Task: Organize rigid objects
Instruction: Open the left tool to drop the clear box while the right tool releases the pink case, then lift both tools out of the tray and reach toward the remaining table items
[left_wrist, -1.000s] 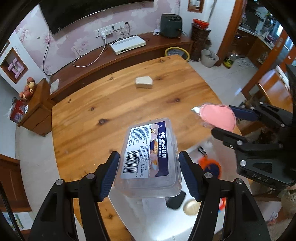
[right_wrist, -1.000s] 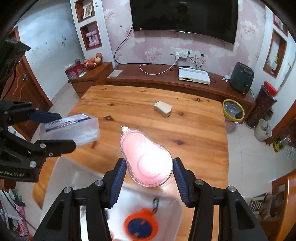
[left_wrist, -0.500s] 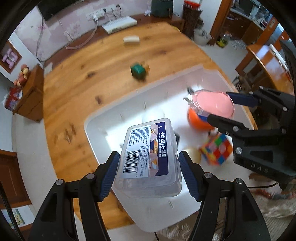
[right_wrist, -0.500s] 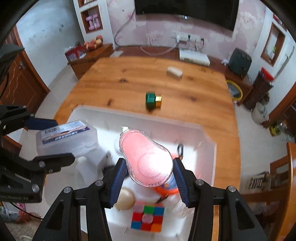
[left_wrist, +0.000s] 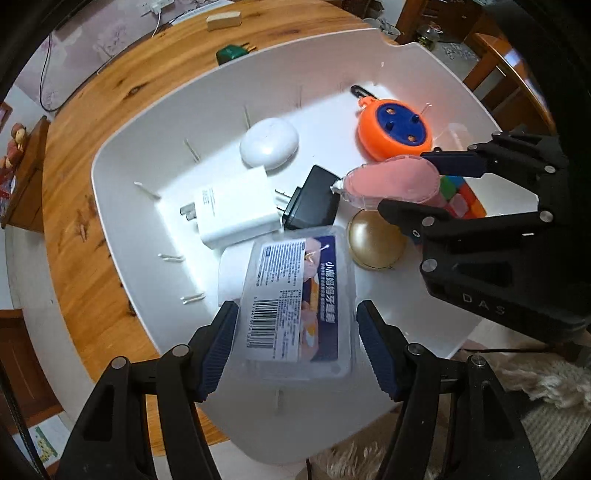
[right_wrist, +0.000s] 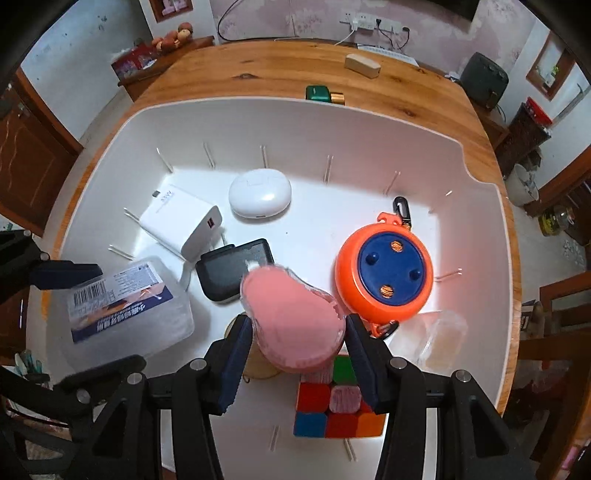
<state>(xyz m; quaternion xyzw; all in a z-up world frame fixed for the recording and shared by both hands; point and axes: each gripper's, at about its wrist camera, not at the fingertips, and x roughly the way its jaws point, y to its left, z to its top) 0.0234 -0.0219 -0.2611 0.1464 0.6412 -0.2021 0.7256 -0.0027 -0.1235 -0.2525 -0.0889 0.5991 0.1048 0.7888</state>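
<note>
Left wrist view: the left gripper (left_wrist: 295, 343) is closed on the clear plastic box (left_wrist: 297, 302), one blue pad on each long side, label facing up, and holds it over the near part of the white bin (left_wrist: 122, 162). Directly ahead of the fingertips lie the white charger (left_wrist: 232, 210) and the black adapter (left_wrist: 312, 203); ahead and to the right sits the gold round case (left_wrist: 376, 242). A pale object lies partly under the box's far left corner; its identity cannot be determined. Release the box only when its base is low and level over bare bin floor, which appears to lie below and to the left of the fingers, so that it does not land tilted on the charger. Right wrist view: the right gripper (right_wrist: 299, 339) is clamped on the pink transparent case (right_wrist: 291, 317), narrow end pointing forward, above the bin interior. The orange reel (right_wrist: 384, 277) is just ahead to the right, the adapter ahead to the left, the colour cube (right_wrist: 340, 406) beneath the fingers, and the white earbud case (right_wrist: 260, 197) further forward. Free floor appears between the adapter and the reel, and further forward; lower the case there before parting the fingers. Keep the two grippers apart during descent, since they work side by side, and open one at a time.
</note>
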